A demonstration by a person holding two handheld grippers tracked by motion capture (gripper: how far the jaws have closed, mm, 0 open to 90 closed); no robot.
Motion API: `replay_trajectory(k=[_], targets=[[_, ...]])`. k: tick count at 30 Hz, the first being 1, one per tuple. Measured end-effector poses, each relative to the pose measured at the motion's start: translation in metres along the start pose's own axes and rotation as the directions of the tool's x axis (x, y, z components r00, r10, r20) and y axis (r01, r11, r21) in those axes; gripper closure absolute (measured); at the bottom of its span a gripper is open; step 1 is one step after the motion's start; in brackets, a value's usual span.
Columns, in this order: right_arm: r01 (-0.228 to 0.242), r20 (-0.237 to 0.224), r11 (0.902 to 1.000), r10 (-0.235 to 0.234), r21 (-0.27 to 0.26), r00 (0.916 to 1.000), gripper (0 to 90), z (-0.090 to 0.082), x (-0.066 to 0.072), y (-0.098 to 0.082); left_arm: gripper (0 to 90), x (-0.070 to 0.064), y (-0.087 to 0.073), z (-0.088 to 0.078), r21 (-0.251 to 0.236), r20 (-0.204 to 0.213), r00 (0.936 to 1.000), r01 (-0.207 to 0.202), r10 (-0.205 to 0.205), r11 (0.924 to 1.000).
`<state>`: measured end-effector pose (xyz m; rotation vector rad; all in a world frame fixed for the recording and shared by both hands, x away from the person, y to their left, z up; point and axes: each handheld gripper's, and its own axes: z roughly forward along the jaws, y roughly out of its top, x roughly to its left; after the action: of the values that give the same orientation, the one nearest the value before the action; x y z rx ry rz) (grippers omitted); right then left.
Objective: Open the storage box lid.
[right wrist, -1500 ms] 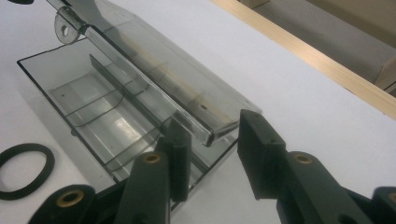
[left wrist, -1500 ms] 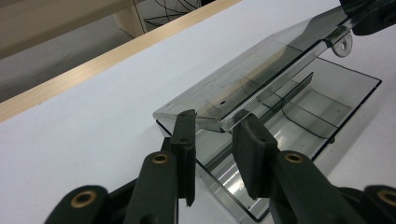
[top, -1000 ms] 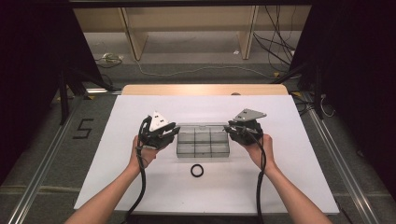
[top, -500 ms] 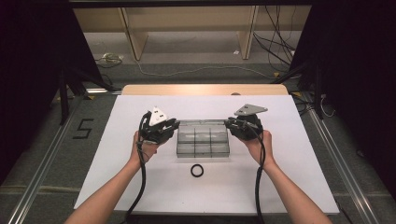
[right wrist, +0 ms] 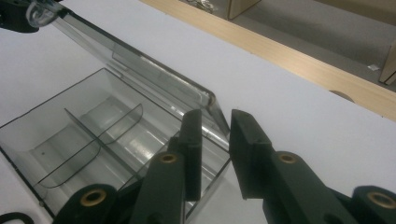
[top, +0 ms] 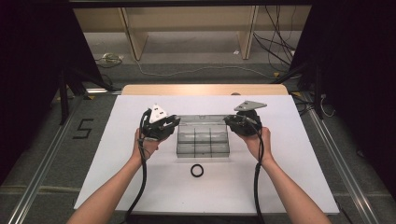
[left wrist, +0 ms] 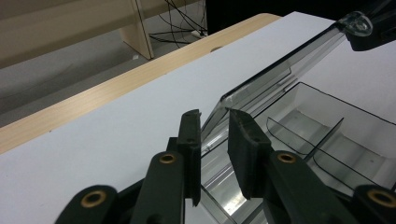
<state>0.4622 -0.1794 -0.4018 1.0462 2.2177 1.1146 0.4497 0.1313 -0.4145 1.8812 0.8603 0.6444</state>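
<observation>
A clear plastic compartment box [top: 203,145] stands mid-table on the white board. Its hinged lid [top: 201,120] is tilted up and back. My left gripper [top: 173,125] is shut on the lid's left corner, and my right gripper [top: 229,122] is shut on its right corner. In the left gripper view the lid [left wrist: 280,70] runs from between my jaws [left wrist: 214,114] over the box's empty compartments [left wrist: 327,140]. The right gripper view has the lid [right wrist: 140,60] caught between its jaws [right wrist: 215,114] above the dividers [right wrist: 70,121]. A black ring [top: 197,170] lies in front of the box.
The white board [top: 93,154] covers the table, with a wooden strip [top: 205,89] along its far edge. Beyond it are wooden furniture legs and loose cables on the floor [top: 196,70]. Dark curtains flank both sides.
The lid has swung up from low over the box to a raised tilt. Both hands have stayed at the box's far corners.
</observation>
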Motion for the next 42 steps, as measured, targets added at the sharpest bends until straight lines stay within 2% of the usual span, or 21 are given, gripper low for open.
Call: replay_trajectory(k=[9, 15, 28, 35, 42], targets=[[-0.043, 0.011, 0.9991, 0.043, -0.003, 0.9990, 75.1, 0.008, -0.004, 0.001, 74.2, 0.001, 0.000, 0.009, -0.015, -0.028, 0.9996, -0.004, 0.003, 0.9999], [-0.043, 0.018, 0.9990, 0.043, 0.007, 0.9989, 75.3, 0.015, -0.006, 0.001, 74.3, 0.002, 0.000, 0.013, -0.021, -0.044, 0.9990, 0.005, -0.006, 0.9998], [-0.068, 0.024, 0.9975, 0.068, -0.018, 0.9974, 77.1, 0.018, -0.009, 0.000, 74.5, 0.005, 0.003, 0.019, -0.020, -0.060, 0.9982, 0.008, -0.009, 0.9998], [-0.076, 0.027, 0.9971, 0.076, -0.013, 0.9968, 77.2, 0.020, -0.010, -0.002, 74.4, 0.006, 0.005, 0.023, -0.021, -0.067, 0.9977, 0.009, -0.010, 0.9997], [-0.070, 0.044, 0.9976, 0.070, -0.005, 0.9966, 77.2, 0.025, -0.011, -0.001, 73.7, 0.008, 0.007, 0.027, -0.014, -0.084, 0.9965, -0.006, 0.005, 0.9999]])
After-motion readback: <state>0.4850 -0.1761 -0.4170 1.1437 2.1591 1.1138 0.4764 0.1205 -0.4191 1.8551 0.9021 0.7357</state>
